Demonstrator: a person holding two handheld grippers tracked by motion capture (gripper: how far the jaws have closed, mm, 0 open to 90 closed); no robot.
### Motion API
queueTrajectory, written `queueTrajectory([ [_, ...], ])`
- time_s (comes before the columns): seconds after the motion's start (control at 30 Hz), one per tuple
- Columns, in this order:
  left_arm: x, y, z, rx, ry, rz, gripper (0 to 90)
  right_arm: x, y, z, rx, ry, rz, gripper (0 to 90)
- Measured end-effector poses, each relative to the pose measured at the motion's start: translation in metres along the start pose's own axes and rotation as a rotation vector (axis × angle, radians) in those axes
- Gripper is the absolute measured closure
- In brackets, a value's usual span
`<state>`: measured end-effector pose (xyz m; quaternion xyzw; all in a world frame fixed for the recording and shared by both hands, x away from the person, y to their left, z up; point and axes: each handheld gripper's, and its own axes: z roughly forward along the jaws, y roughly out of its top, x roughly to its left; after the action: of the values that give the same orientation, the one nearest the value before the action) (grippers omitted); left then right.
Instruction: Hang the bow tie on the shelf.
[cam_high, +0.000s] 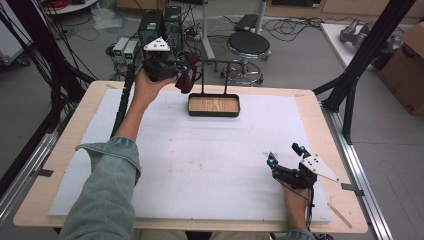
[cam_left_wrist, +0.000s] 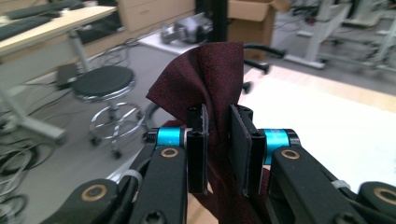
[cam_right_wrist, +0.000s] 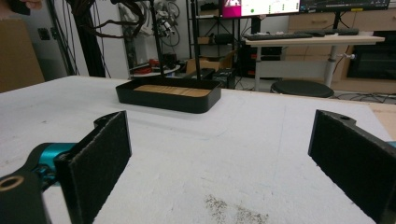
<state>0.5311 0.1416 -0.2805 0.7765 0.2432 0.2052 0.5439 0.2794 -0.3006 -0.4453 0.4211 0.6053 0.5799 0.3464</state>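
My left gripper is raised over the far left part of the table, shut on a dark red cloth that hangs from its jaws. In the left gripper view the dark red cloth bunches up between the two pads and rises above them. Just to its right stands a black tray with a wooden floor and a thin black rail above it. My right gripper rests low at the near right of the white mat, open and holding nothing. The right gripper view has the black tray ahead.
A white foam mat covers most of the wooden table. Beyond the far edge stand a black stool, computer cases and cables on the floor. A black frame post rises at the right, with a cardboard box behind it.
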Motion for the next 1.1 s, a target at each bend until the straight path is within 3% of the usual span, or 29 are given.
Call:
queueTrajectory([
  [0.17, 0.009, -0.005, -0.001, 0.028, 0.073, -0.026, 76.8, 0.000, 0.000, 0.000, 0.001, -0.002, -0.005, 5.0],
  [0.3, 0.011, -0.013, 0.000, 0.042, 0.087, -0.033, 76.8, 0.000, 0.000, 0.000, 0.001, -0.001, -0.008, 5.0],
  [0.5, 0.013, -0.027, -0.001, 0.045, 0.084, -0.047, 76.8, 0.000, 0.000, 0.000, 0.001, 0.000, -0.007, 5.0],
  [0.77, 0.014, -0.046, -0.001, 0.014, 0.073, -0.078, 76.6, 0.000, 0.000, 0.000, 0.005, -0.002, -0.010, 5.0],
  [1.1, 0.015, -0.060, -0.003, -0.018, 0.070, -0.103, 75.7, 0.000, 0.000, 0.001, 0.004, -0.001, -0.010, 5.0],
])
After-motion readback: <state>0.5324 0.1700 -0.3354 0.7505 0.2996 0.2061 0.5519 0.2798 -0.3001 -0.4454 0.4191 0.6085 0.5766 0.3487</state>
